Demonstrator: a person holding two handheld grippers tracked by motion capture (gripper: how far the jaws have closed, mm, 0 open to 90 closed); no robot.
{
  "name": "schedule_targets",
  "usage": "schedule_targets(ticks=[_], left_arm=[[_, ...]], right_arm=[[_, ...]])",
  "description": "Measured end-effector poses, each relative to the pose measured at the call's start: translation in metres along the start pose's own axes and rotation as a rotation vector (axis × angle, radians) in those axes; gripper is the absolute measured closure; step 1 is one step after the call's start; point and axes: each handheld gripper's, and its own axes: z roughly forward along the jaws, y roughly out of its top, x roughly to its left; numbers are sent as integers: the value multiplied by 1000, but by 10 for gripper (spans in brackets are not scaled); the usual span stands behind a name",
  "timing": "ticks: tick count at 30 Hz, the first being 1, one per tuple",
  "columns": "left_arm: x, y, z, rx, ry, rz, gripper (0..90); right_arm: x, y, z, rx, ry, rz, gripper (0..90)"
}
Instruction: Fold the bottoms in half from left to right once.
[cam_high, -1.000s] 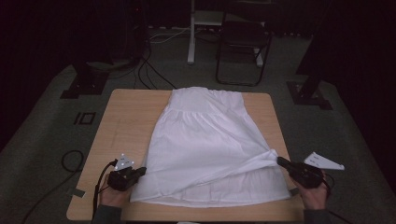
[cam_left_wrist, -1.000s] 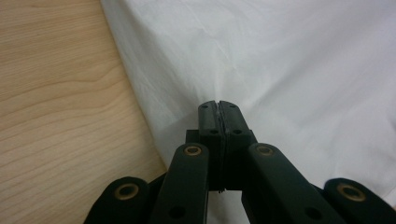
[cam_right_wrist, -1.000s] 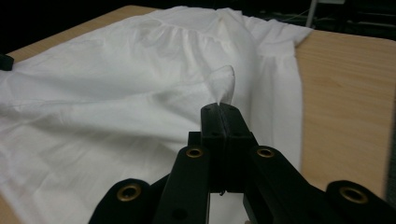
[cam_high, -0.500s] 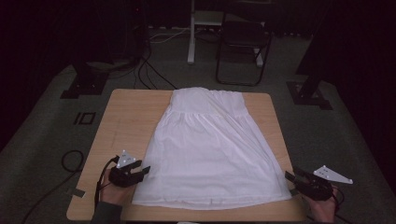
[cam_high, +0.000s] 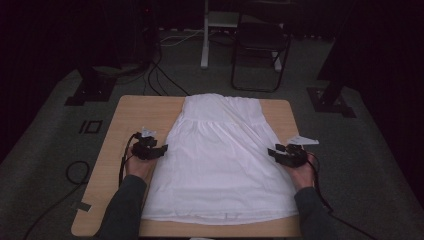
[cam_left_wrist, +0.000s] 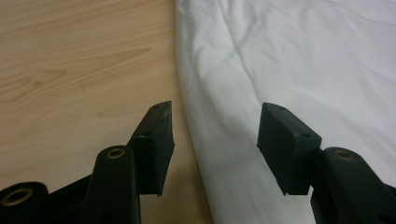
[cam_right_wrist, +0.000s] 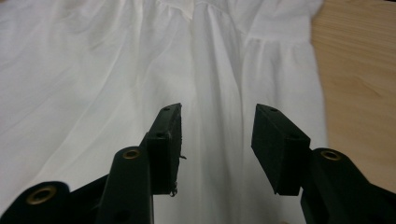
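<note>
A white dress (cam_high: 220, 160) lies spread flat on the wooden table (cam_high: 145, 107), hem toward the person. My left gripper (cam_high: 162, 148) sits at the dress's left edge about halfway up. Its jaws have just been opening and stand apart in the left gripper view (cam_left_wrist: 215, 121), with the dress edge (cam_left_wrist: 280, 70) lying loose between them. My right gripper (cam_high: 272, 151) is at the dress's right edge, pointing inward. Its jaws have just been opening too, and in the right gripper view (cam_right_wrist: 217, 116) they hang open over the gathered cloth (cam_right_wrist: 116, 70) without pinching it.
Bare wood shows left of the dress (cam_left_wrist: 70, 70) and as a strip at its right (cam_right_wrist: 359, 70). A black chair (cam_high: 260, 45) and a white post (cam_high: 205, 35) stand on the floor beyond the table. Cables (cam_high: 75, 172) trail from the grippers.
Both grippers let go of the hem corners and moved away from the person along the dress's sides to mid-length. The right hem corner, lifted earlier, now lies flat.
</note>
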Motion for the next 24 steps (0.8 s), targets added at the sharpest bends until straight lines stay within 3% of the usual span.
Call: schedule_targets(ticks=[5, 7, 9, 10, 11, 12, 13, 14, 15, 16, 17, 19, 21, 24], left_arm=[[5, 9, 25, 19, 0, -25, 461], [8, 11, 33, 28, -15, -66, 470], [8, 11, 40, 45, -60, -93, 586], [7, 10, 42, 58, -70, -86, 638], [6, 9, 42, 59, -78, -75, 732], [5, 7, 39, 42, -91, -72, 847], [4, 7, 36, 32, -93, -74, 890], [4, 6, 29, 6, -98, -72, 895], [4, 5, 24, -13, -99, -72, 897], [4, 3, 17, -35, -92, -74, 898], [4, 1, 13, -42, -90, -74, 899], [4, -4, 8, -47, -84, -65, 899], [3, -10, 9, -41, -83, -55, 899], [5, -20, 14, -17, -80, -58, 899]], right_arm=[[1, 25, 46, 45, -17, -8, 502], [3, 32, 59, 46, -6, 0, 488], [5, 37, 72, 77, -6, 1, 497], [6, 38, 76, 104, -24, -2, 537], [7, 38, 83, 146, -51, -13, 643], [6, 38, 84, 155, -57, -19, 778], [3, 39, 81, 144, -92, -7, 883], [0, 41, 76, 116, -117, 16, 892], [-7, 44, 64, 40, -131, 69, 894], [-12, 46, 56, 5, -144, 99, 895], [-18, 48, 47, -12, -199, 109, 896], [-30, 45, 41, 6, -240, 129, 895], [-39, 35, 44, 49, -237, 148, 894], [-40, 15, 57, 126, -231, 142, 893]])
